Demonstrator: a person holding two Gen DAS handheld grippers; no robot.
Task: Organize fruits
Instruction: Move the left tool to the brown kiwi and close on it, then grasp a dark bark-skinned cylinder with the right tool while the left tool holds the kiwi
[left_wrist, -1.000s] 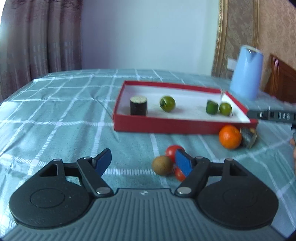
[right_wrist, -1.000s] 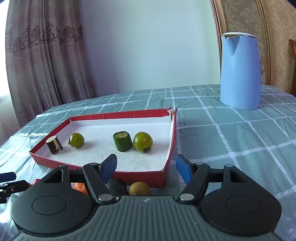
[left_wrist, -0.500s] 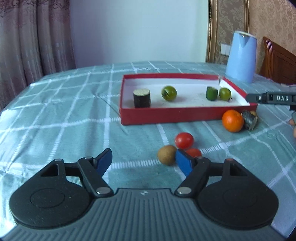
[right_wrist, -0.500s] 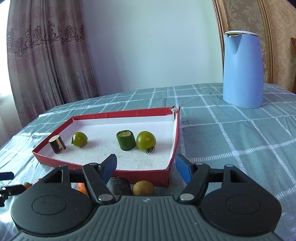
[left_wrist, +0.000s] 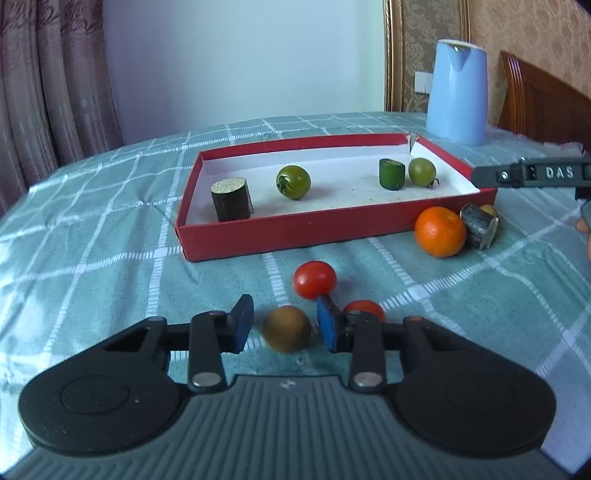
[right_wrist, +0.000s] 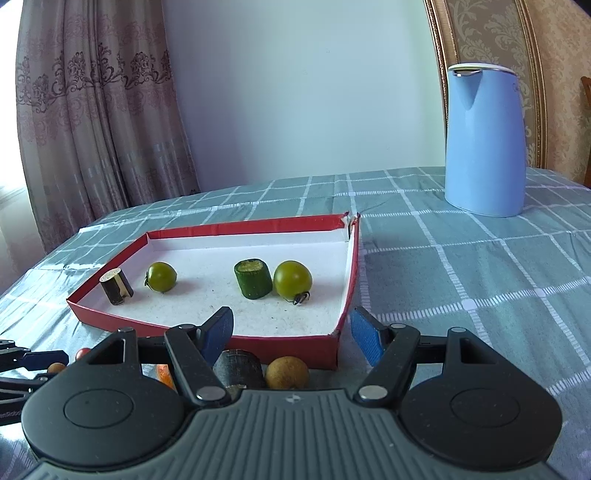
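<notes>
A red box (left_wrist: 295, 232) holds a dark cylinder piece (left_wrist: 232, 199), two green tomatoes (left_wrist: 293, 181) and a green cucumber piece (left_wrist: 391, 174). In front of it lie two red tomatoes (left_wrist: 314, 279), a brown round fruit (left_wrist: 286, 334), an orange (left_wrist: 439, 231) and a dark piece (left_wrist: 478, 230). My left gripper (left_wrist: 284, 328) is open, its blue pads on either side of the brown fruit, not touching. My right gripper (right_wrist: 291, 332) is open above the box's near wall (right_wrist: 295, 345), over a dark piece (right_wrist: 238, 367) and a second brown fruit (right_wrist: 287, 373).
A blue kettle (right_wrist: 485, 138) stands at the back right on the green checked tablecloth (right_wrist: 461, 266). A wooden chair (left_wrist: 543, 107) is behind it. Curtains hang at the left. The right gripper's finger (left_wrist: 532, 173) reaches in from the right in the left wrist view.
My left gripper has moved forward and right so the brown fruit now sits between its pads, which have narrowed. The right gripper has risen slightly and stays open.
</notes>
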